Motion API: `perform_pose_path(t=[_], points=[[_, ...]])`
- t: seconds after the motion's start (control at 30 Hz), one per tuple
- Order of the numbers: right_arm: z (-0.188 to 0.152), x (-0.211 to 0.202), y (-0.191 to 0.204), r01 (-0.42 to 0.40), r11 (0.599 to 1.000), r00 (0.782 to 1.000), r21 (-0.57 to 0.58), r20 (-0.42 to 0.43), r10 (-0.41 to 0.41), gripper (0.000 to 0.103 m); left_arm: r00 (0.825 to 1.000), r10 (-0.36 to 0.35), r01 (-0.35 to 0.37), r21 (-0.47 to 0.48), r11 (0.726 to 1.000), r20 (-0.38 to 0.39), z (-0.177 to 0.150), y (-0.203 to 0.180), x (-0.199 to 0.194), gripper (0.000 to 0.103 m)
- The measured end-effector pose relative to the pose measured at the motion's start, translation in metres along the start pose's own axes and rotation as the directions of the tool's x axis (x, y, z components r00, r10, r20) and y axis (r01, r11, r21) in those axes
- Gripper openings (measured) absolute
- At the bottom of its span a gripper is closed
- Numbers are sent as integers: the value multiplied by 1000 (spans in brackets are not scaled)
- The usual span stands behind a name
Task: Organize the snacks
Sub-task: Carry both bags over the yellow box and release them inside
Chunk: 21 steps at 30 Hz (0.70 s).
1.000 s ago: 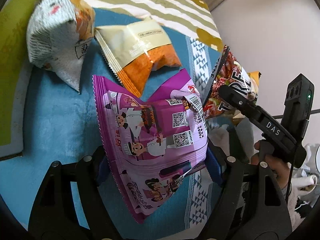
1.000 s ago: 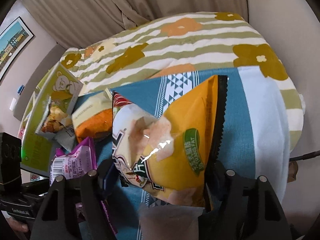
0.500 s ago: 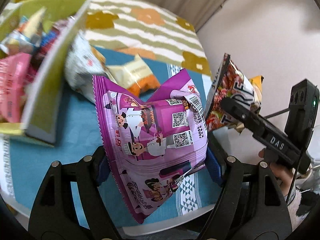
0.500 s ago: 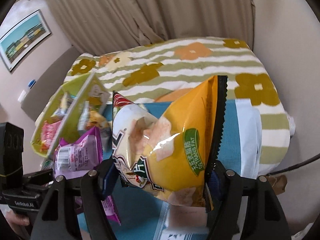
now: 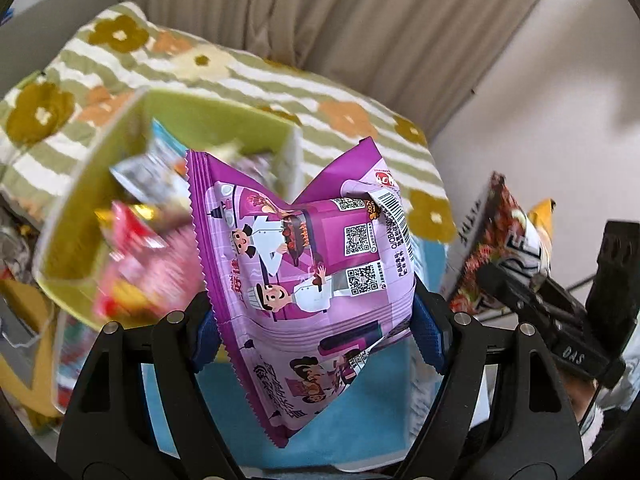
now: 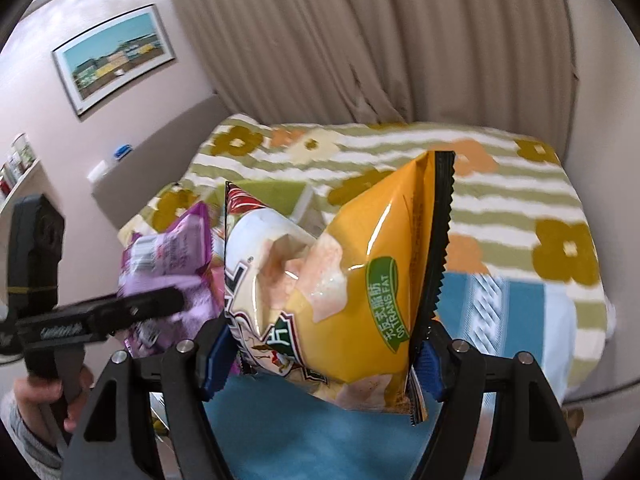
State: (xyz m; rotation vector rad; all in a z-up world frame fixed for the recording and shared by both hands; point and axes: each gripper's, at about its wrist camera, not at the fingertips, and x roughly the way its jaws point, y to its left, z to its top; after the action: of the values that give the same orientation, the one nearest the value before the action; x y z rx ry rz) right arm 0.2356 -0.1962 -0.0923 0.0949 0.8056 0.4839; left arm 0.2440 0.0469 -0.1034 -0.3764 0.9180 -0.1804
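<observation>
My left gripper (image 5: 316,336) is shut on a purple snack bag (image 5: 304,264) printed with cartoon chefs, held up in the air; its blue pads (image 5: 428,340) squeeze both sides. My right gripper (image 6: 320,356) is shut on a yellow chip bag (image 6: 352,280) with a black serrated edge, also lifted. A green storage box (image 5: 120,152) with several snack packs inside lies behind and left of the purple bag. In the right wrist view the purple bag (image 6: 168,248) and a corner of the green box (image 6: 280,196) show to the left.
A blue patterned cloth (image 6: 500,304) covers the near part of the bed, over a green-striped flowered blanket (image 6: 520,208). Beige curtains (image 6: 340,40) and walls close the far side. A hand (image 6: 44,392) holds the left gripper's handle at the lower left.
Both grippers rose with their bags and tilted up toward level, so the curtains and wall now show. The green box came into view behind the purple bag.
</observation>
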Motion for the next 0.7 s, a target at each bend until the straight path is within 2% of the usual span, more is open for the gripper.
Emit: perform_pose_path(t=[0.23, 0.4, 0.57, 0.6, 0.67, 0.7], points=[[39, 49, 60, -16, 1000, 1000, 11, -1, 16, 70, 999, 51, -51, 7, 999, 19, 69, 75, -12, 76], [56, 81, 91, -6, 1000, 1000, 23, -24, 6, 70, 999, 40, -40, 15, 999, -15, 114, 117, 6, 76], [70, 110, 106, 17, 998, 999, 54, -45, -15, 70, 998, 33, -32, 35, 999, -54, 148, 139, 33, 77], [73, 115, 108, 21, 998, 999, 59, -50, -18, 70, 998, 29, -27, 30, 999, -61, 153, 141, 38, 80], [77, 127, 110, 34, 997, 998, 74, -62, -29, 70, 996, 18, -16, 18, 1000, -82, 160, 148, 51, 102], [77, 131, 109, 40, 996, 997, 81, -70, -34, 70, 996, 20, -19, 11, 1000, -86, 164, 152, 57, 103]])
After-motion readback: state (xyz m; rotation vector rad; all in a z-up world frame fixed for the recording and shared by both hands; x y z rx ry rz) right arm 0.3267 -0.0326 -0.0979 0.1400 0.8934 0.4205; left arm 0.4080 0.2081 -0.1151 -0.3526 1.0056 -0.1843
